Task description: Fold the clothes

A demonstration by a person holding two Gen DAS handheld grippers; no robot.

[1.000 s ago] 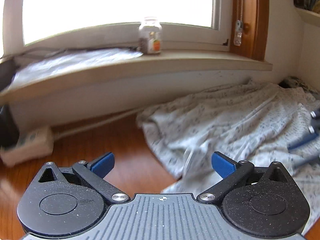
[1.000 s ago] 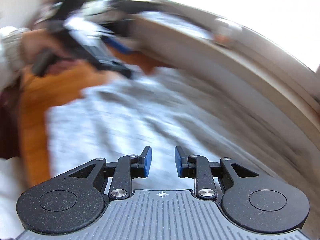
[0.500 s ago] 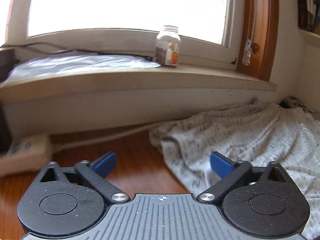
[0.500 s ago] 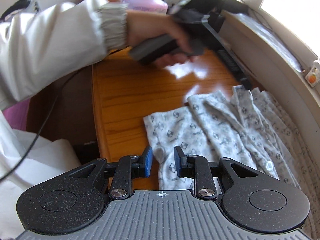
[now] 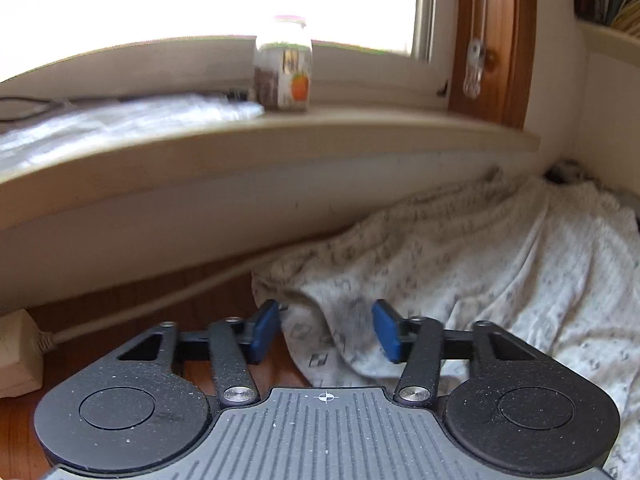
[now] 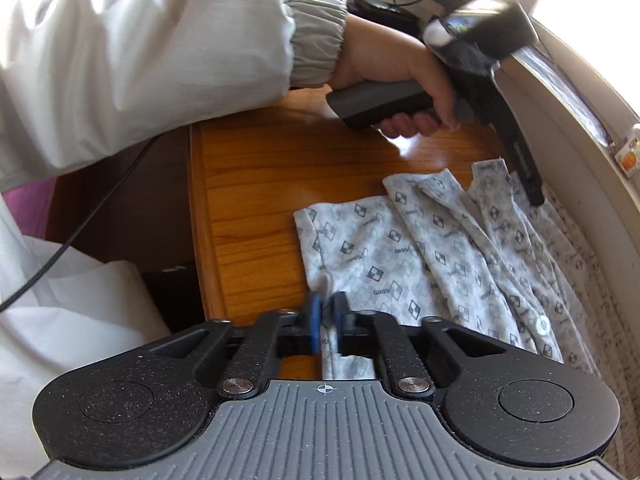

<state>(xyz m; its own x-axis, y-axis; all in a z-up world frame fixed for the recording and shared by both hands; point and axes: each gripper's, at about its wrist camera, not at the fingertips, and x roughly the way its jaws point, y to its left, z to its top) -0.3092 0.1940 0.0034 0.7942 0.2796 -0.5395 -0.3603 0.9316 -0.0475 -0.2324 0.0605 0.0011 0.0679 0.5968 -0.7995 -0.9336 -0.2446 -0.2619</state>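
Both tools meet the shirt [image 6: 420, 248]: right [image 6: 325, 322] pinching its edge.

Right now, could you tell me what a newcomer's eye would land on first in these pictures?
Probably the patterned shirt spread over the orange wooden table under the window sill. The right gripper has pinched its near edge, while the left gripper, with jaws just closing, straddles a fold at the far corner. A jar stands on the sill.
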